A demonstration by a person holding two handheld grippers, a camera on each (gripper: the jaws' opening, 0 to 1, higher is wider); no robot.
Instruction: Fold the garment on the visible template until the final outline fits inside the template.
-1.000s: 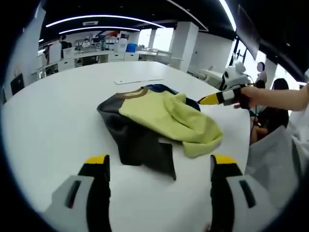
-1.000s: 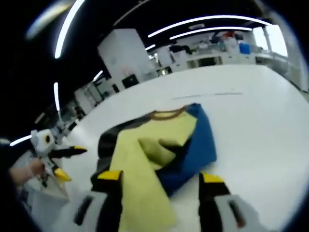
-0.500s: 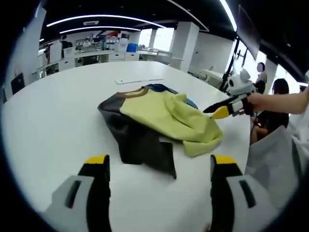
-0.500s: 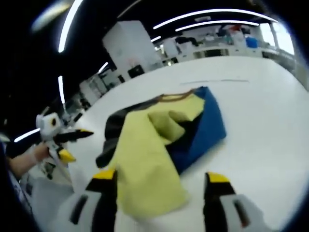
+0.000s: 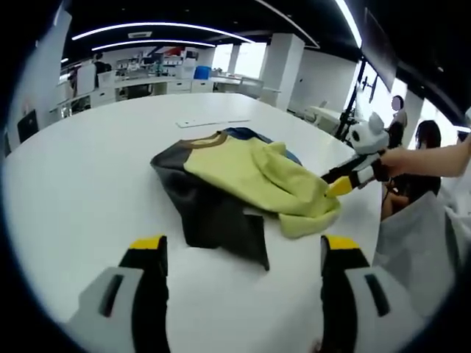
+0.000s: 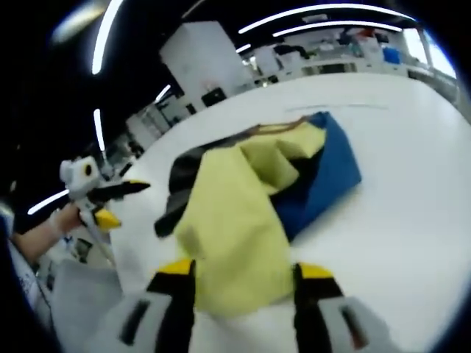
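In the left gripper view, the left gripper [image 5: 241,254] hangs low over the wide white round-edged table [image 5: 81,176], its two black yellow-tipped jaws spread well apart with nothing between them. Ahead of it, near the middle of the table, lies the crumpled garment of yellow-green, dark grey and blue fabric with a brown collar [image 5: 243,187]; the dark grey part spreads toward the left gripper, the yellow-green part is bunched on top and to the right, and a strip of blue shows at the far side. The right gripper [image 5: 340,180], held in a person's hand [image 5: 401,160], comes in from the right, with its yellow tip at the yellow-green edge of the garment; whether it touches the cloth cannot be told. In the right gripper view, the right gripper [image 6: 239,273] has its jaws apart on either side of the near yellow-green edge of the garment [image 6: 243,198], not closed on it. The blue part lies to the right, the dark grey part to the left. The left gripper [image 6: 110,204] shows at the left beyond the table [image 6: 412,184] edge, held in a hand [image 6: 66,218], jaws apart.
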